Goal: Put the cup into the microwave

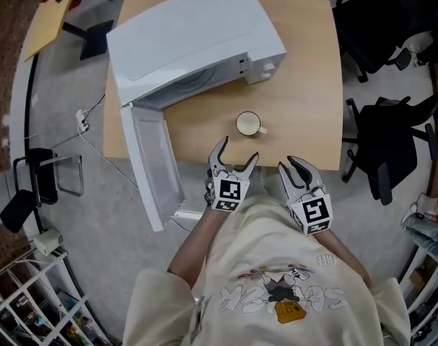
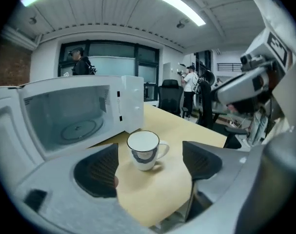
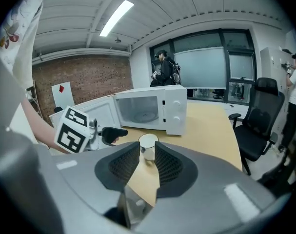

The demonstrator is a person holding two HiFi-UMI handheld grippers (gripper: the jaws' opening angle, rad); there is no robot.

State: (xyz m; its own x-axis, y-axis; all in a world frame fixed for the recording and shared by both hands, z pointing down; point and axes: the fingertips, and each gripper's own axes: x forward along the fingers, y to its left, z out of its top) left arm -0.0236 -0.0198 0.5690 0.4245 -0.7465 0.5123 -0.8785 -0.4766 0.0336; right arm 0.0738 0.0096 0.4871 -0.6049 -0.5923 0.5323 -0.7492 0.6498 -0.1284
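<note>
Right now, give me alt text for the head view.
A white cup stands on a wooden table before a white microwave with its door swung open. Near the table's edge, the left gripper and right gripper are open and empty.

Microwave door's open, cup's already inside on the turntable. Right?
Not quite. The cup is not inside: it stands on the table in front of the microwave, as the head view shows. The door is open, as you said.
</note>
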